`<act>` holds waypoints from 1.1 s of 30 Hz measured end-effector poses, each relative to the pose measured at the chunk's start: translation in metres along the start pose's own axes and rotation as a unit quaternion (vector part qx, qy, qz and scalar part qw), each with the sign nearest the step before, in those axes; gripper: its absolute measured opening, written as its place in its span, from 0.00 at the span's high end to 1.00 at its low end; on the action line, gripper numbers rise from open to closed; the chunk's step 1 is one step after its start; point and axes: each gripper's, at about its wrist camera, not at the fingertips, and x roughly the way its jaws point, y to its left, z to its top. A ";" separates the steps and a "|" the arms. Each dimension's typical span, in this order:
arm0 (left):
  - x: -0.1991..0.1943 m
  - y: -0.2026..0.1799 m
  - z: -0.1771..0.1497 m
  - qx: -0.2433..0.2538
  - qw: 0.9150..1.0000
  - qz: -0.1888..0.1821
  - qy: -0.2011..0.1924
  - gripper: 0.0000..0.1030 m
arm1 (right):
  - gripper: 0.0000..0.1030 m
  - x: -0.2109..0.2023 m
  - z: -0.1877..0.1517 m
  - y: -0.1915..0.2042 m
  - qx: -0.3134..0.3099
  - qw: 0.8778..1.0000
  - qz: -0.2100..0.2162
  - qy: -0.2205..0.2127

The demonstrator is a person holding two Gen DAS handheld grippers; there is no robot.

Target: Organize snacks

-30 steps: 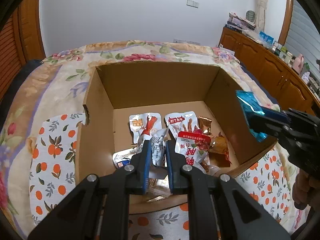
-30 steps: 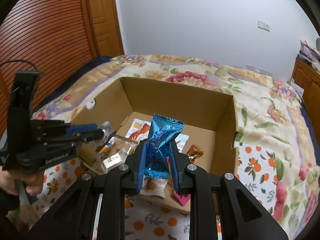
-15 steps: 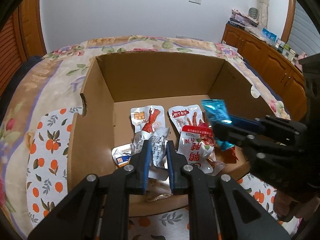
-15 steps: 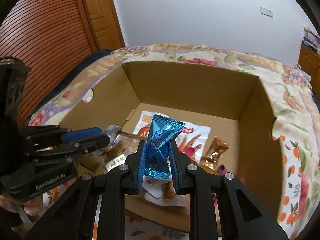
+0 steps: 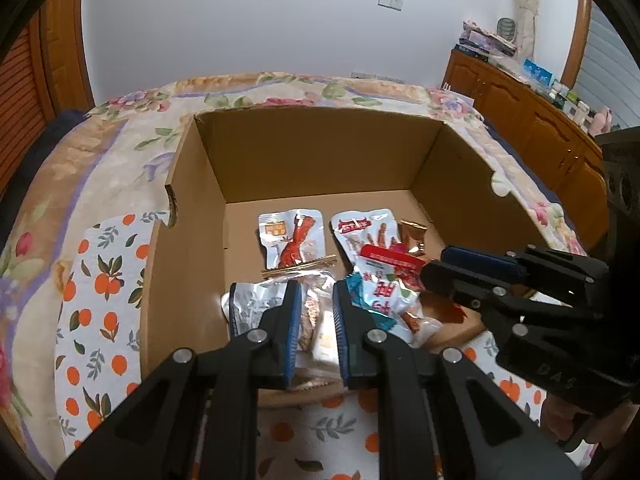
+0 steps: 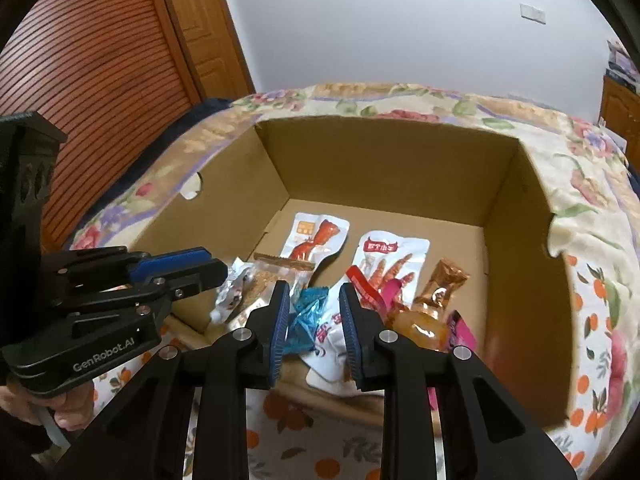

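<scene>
— What are the right gripper's (image 6: 314, 312) jaws doing?

— They are opening. The blue snack packet (image 6: 306, 316) sits crumpled in the gap between them, low down, and the pads do not squeeze it. It lies on a white-and-red packet (image 6: 330, 332) at the near end of the cardboard box (image 6: 384, 168).

— And the left gripper (image 5: 317, 312)?

— Its jaws are pressed almost together, with only a narrow slit between the blue pads. Through that slit a clear packet (image 5: 312, 280) of brown snack shows. I cannot tell whether the pads pinch it or whether it just lies underneath.

— Anything beside it?

— A silver packet (image 5: 252, 304) is just to the left of its left finger, inside the box. From the right wrist view that silver packet is right at the left gripper's tip.

— Where is the box?

— On the flowered bed cover (image 5: 104, 280), open at the top. Both grippers reach in over its near wall, and more packets lie flat on its floor beyond them.
</scene>
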 end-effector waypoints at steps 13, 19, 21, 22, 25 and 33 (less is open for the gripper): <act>-0.066 -0.038 -0.017 0.032 0.999 0.007 -0.036 0.86 | 0.76 -0.093 -0.008 0.013 -0.001 0.999 -0.012 -0.040; -0.108 -0.048 -0.027 0.023 0.998 0.001 -0.056 0.78 | 0.76 -0.138 -0.017 0.024 -0.004 0.998 -0.018 -0.060; -0.119 -0.051 -0.029 0.022 0.998 0.004 -0.062 0.74 | 0.75 -0.150 -0.021 0.028 -0.008 0.998 -0.023 -0.065; -0.127 -0.053 -0.031 0.024 0.998 0.007 -0.066 0.72 | 0.74 -0.158 -0.024 0.030 -0.009 0.997 -0.025 -0.068; -0.149 -0.062 -0.040 0.033 0.996 0.020 -0.082 0.60 | 0.70 -0.178 -0.034 0.032 -0.004 0.997 -0.027 -0.077; -0.195 -0.084 -0.059 0.045 0.994 0.022 -0.098 0.53 | 0.60 -0.229 -0.060 0.032 0.011 0.994 -0.046 -0.097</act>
